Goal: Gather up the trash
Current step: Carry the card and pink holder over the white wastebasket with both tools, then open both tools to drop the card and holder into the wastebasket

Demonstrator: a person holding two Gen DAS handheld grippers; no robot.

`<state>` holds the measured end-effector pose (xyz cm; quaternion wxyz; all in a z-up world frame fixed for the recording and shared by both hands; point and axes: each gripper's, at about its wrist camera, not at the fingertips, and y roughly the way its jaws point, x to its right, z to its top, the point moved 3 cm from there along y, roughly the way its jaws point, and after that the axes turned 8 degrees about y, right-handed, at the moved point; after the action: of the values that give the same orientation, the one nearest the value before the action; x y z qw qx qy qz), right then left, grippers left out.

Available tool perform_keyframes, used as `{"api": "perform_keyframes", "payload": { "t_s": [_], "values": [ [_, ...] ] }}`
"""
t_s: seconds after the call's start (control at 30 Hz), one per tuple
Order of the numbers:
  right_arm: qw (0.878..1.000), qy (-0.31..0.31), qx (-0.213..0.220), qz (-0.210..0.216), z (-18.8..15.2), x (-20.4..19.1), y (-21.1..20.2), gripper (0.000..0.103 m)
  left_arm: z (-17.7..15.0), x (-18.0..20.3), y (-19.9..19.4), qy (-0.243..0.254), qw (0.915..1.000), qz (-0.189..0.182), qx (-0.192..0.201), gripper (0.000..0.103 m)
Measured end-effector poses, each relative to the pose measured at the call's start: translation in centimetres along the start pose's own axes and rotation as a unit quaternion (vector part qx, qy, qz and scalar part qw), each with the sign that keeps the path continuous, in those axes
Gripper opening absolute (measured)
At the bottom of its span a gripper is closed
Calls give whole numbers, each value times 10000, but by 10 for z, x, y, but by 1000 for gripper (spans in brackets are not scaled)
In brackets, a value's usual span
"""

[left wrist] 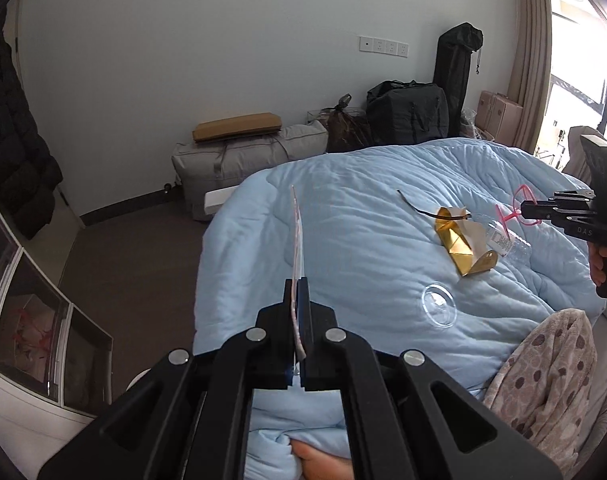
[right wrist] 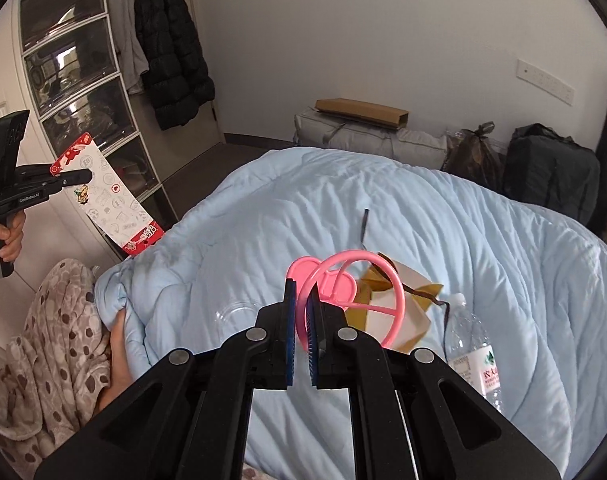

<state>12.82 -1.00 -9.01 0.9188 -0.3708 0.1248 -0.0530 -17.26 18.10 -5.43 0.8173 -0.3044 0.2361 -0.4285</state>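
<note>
My left gripper [left wrist: 297, 286] is shut on a flat white-and-red printed wrapper [left wrist: 297, 240], seen edge-on; its printed face shows in the right wrist view [right wrist: 111, 196]. My right gripper [right wrist: 302, 288] is shut on a pink plastic ring-shaped piece [right wrist: 343, 292], held above the blue duvet [right wrist: 303, 208]; both also show in the left wrist view [left wrist: 521, 208]. On the duvet lie a gold-and-white folded paper box [left wrist: 461, 240] with a dark ribbon, a clear plastic bottle [left wrist: 503, 240] and a clear plastic lid [left wrist: 439, 304].
Grey and black bags [left wrist: 243, 160] and a cardboard box stand along the far wall. A white cabinet with dark drawers [left wrist: 31, 320] is at the left. A dotted blanket [left wrist: 543, 368] lies at the bed's near right. A black coat [right wrist: 171, 48] hangs by the door.
</note>
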Motion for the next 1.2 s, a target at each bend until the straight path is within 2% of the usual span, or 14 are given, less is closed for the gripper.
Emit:
{"api": "perform_keyframes", "payload": {
  "t_s": [0.17,0.27,0.43,0.57,0.77,1.0,1.2],
  "values": [
    [9983,-374,-177,400,26,-60,34,4,-38,-57,-13,-204,9995,222,-82,1],
    [9949,-692,-266,679,42,-105,57,4,-62,-91,-12,-396,9988,231,-197,1],
    [9842,-1183,-462,1237,64,-183,102,4,-103,-142,-8,-616,9972,245,-343,1],
    [9718,-1578,-681,1613,73,-245,141,4,-137,-181,1,-846,9956,53,-398,1],
    [9445,-2292,-1145,2057,70,-331,201,4,-195,-233,35,-1469,9869,-475,-477,1],
    [9051,-3061,-1720,2396,42,-408,270,4,-258,-271,87,-2006,9750,-514,-805,1],
    [8620,-3815,-2167,2539,5,-457,325,4,-304,-290,130,-2306,9651,-526,-1124,1]
  ]
}}
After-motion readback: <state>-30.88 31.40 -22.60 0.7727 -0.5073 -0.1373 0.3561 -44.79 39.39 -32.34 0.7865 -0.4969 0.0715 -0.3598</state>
